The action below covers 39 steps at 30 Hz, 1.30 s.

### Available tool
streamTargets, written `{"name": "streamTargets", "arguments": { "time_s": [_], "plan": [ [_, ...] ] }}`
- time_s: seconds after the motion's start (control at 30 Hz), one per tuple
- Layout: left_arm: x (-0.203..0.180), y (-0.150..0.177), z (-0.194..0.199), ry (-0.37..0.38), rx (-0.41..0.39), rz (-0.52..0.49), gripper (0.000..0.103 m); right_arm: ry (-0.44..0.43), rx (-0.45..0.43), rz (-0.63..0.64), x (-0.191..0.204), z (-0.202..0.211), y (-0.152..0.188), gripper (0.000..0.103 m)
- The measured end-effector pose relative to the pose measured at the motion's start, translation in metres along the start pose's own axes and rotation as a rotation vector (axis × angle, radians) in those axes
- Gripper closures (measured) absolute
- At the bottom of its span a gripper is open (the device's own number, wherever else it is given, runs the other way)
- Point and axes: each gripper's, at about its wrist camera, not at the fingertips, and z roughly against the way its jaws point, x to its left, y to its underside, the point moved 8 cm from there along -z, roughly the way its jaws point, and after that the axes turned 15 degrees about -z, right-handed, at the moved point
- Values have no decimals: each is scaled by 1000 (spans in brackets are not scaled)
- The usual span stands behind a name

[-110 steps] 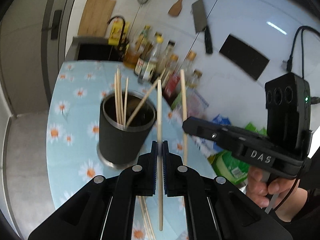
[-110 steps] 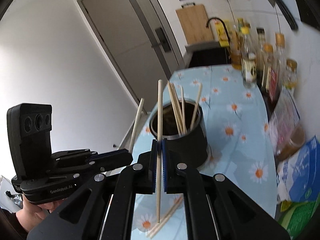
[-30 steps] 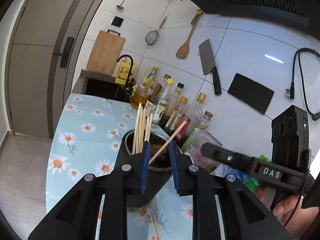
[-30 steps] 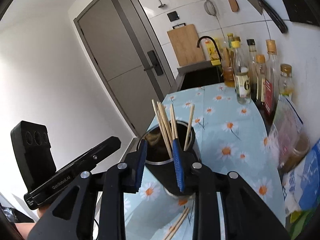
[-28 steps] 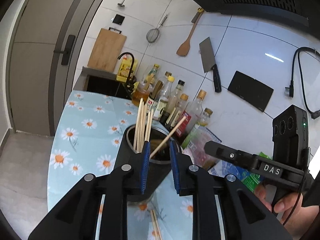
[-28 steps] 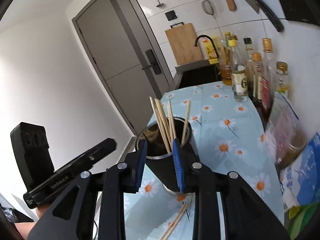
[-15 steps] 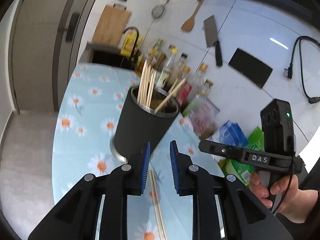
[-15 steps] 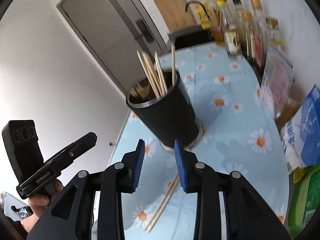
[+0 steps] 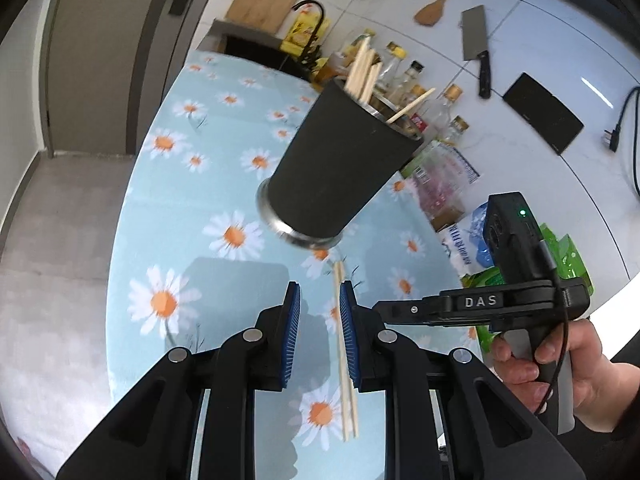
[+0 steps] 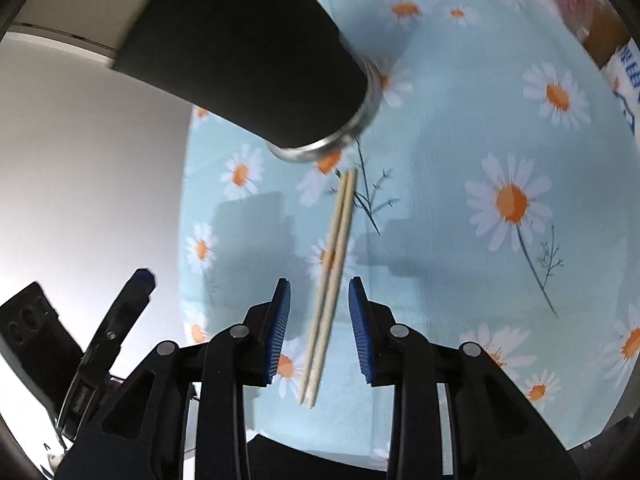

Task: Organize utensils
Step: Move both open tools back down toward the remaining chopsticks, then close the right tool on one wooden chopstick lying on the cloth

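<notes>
The right gripper (image 10: 318,316) and left gripper (image 9: 319,320), both released, hang over the chopsticks (image 10: 330,276) beside the cup (image 10: 244,52); next each must pinch one.

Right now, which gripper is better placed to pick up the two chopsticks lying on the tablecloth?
Right. The right gripper is open with the chopsticks framed between its fingers; the left gripper has them beside one finger.
</notes>
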Motion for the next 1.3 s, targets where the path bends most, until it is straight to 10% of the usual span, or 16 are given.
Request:
{"name": "streamTargets", "arguments": {
  "time_s": [0.53, 1.3],
  "plan": [
    [0, 58, -19, 65, 102, 119, 83, 143, 67, -134, -3, -32, -14, 94],
    [12, 64, -25, 59, 133, 155, 83, 405, 1, -53, 30, -53, -12, 97]
  ]
}}
